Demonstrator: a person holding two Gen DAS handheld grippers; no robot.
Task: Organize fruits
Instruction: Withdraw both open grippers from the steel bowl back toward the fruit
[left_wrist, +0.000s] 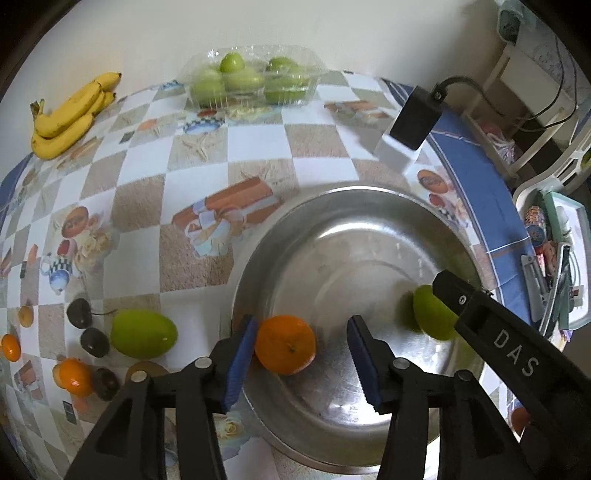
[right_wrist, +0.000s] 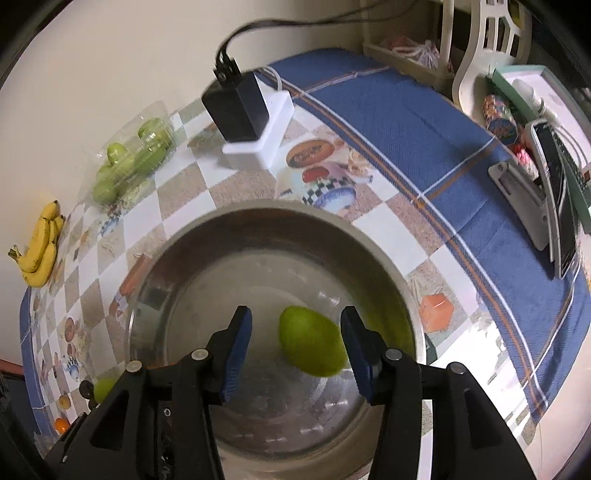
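Fruits are split between a steel bowl (left_wrist: 354, 229) and the bench (left_wrist: 258, 147) with its checked cloth. In the bowl, an orange (left_wrist: 285, 344) sits near the left wall and a green fruit (right_wrist: 312, 341) lies toward the right. The left claw (left_wrist: 301, 360) hangs spread wide above the bowl; its left pad looks to be just beside the orange, though contact is hard to judge. The right claw (right_wrist: 295, 354) is also wide apart, with the green fruit between its pads, nearer the right one and somewhat blurred. On the bench left of the bowl lie another green fruit (left_wrist: 143, 334), dark plums (left_wrist: 94, 341) and a small orange (left_wrist: 74, 376). At the far edge are bananas (left_wrist: 70, 112) and a clear box of green fruit (left_wrist: 251, 79).
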